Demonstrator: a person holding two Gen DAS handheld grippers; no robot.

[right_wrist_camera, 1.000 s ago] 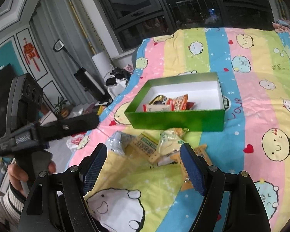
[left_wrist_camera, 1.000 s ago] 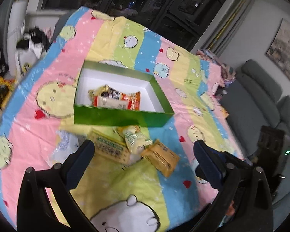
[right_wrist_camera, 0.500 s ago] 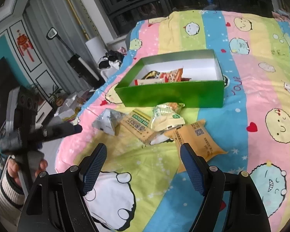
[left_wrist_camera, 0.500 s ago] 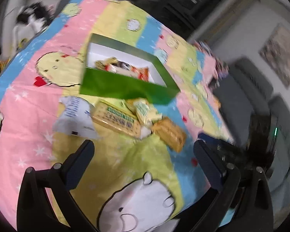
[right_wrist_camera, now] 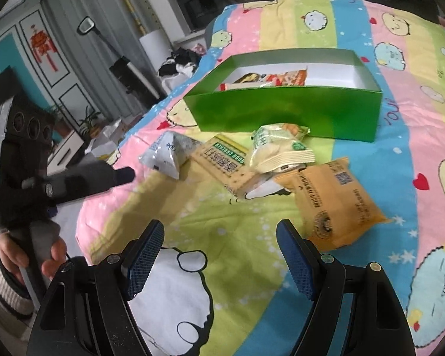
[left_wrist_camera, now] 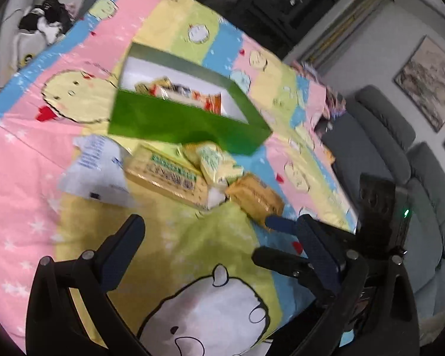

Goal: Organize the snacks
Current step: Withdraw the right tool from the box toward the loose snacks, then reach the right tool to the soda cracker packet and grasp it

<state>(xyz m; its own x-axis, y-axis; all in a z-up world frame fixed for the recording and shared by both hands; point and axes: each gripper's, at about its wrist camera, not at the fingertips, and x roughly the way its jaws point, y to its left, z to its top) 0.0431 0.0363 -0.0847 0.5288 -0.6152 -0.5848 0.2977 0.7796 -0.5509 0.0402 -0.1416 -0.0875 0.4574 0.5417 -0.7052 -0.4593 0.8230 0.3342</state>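
Observation:
A green box point(right_wrist_camera: 284, 112) point(left_wrist_camera: 181, 121) with white inside stands on the striped cartoon bedspread and holds a few snack packets point(right_wrist_camera: 270, 78). In front of it lie a white-blue pouch point(right_wrist_camera: 166, 154) point(left_wrist_camera: 95, 175), a green-and-tan cracker pack point(right_wrist_camera: 219, 160) point(left_wrist_camera: 169, 175), a pale green bag point(right_wrist_camera: 279, 148) point(left_wrist_camera: 213, 163) and an orange packet point(right_wrist_camera: 338, 198) point(left_wrist_camera: 255, 198). My right gripper point(right_wrist_camera: 219, 255) is open and empty, low over the bedspread, short of the packets. My left gripper point(left_wrist_camera: 219, 243) is open and empty, also short of them; it shows at the left of the right wrist view point(right_wrist_camera: 124, 175).
The bedspread's edge point(right_wrist_camera: 83, 207) drops off at the left, with a cabinet, plants and clutter beyond. A grey sofa point(left_wrist_camera: 400, 154) stands past the bedspread's right side. Dark windows are at the back. The other gripper's body point(left_wrist_camera: 379, 207) sits at right in the left wrist view.
Both grippers have moved down and closer to the loose packets, which now look larger. The left wrist view has tilted. Both stay open and empty.

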